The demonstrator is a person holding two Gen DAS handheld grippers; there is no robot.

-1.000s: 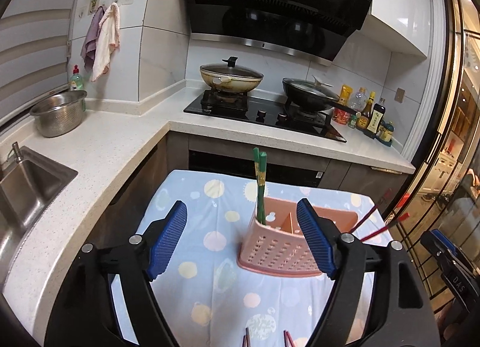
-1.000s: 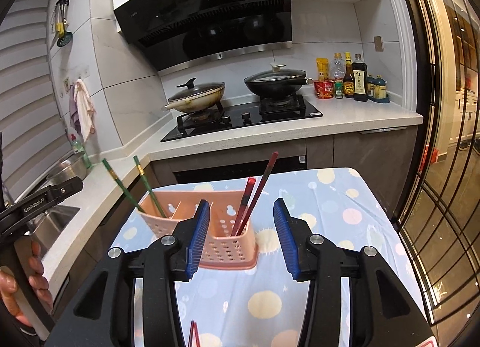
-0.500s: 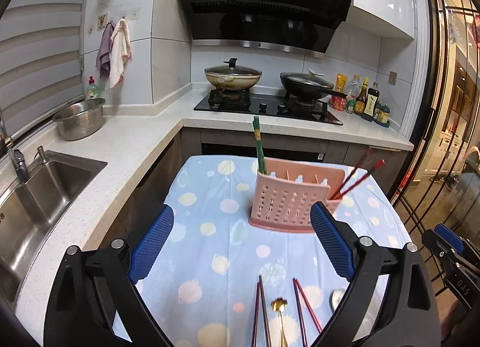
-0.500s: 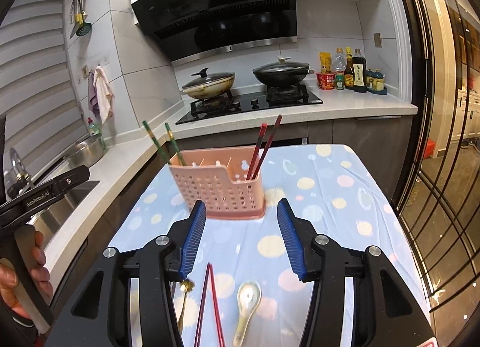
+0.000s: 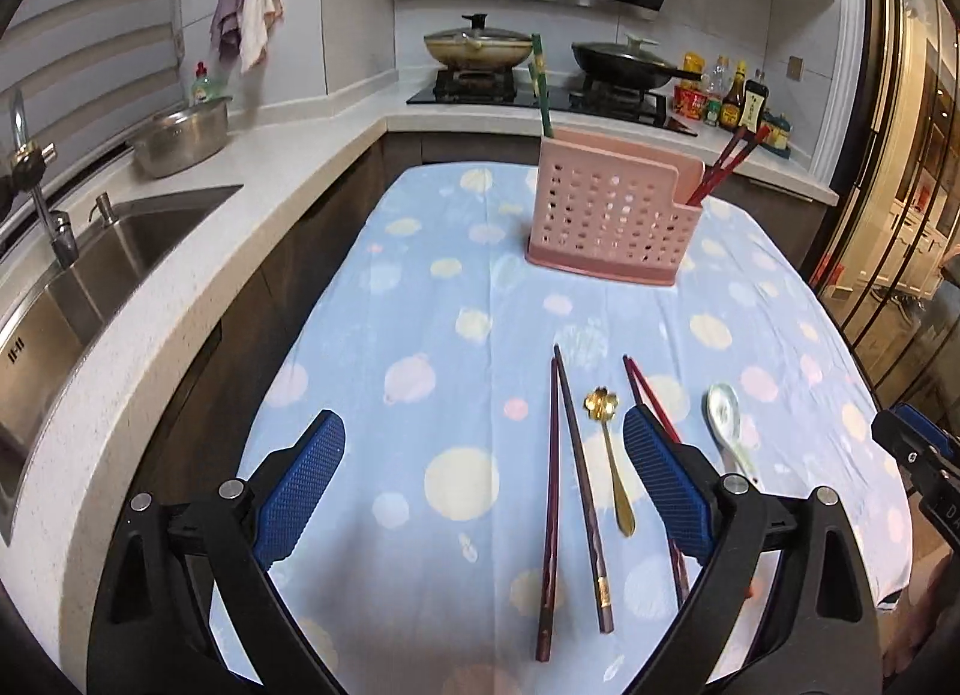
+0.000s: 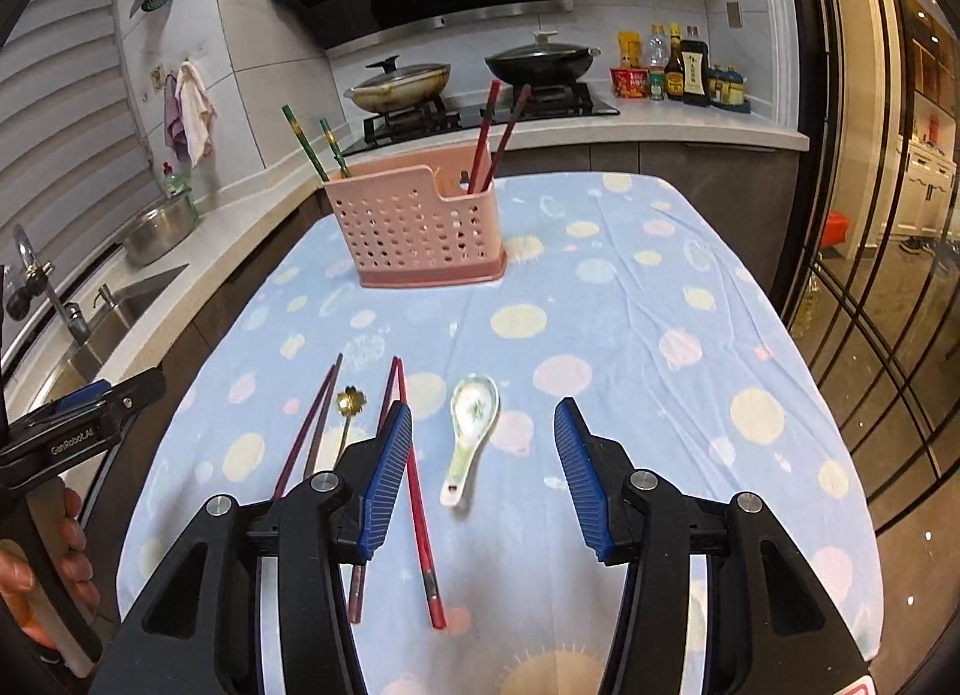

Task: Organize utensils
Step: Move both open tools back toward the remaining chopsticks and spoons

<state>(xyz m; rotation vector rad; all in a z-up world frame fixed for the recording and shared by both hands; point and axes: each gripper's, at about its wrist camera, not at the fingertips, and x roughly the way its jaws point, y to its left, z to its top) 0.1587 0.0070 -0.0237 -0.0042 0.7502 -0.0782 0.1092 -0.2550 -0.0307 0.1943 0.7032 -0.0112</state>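
Both claws, left (image 5: 483,476) and right (image 6: 483,476), hang open and empty above the surface (image 6: 630,299). Chopsticks (image 5: 567,485), gold spoon (image 5: 609,455) and ceramic spoon (image 6: 471,431) lie lower centre, parallel for pickup; pink holder (image 6: 417,227) stands upper centre.

Perforated plastic caddy (image 5: 609,218), glossy ceramic spoon (image 6: 474,425)

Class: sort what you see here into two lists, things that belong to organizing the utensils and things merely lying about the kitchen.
Belongs to the job:
caddy
dark chopsticks
red chopsticks
gold spoon
white spoon

Lying about:
metal bowl
pots
sauce bottles
hanging cloths
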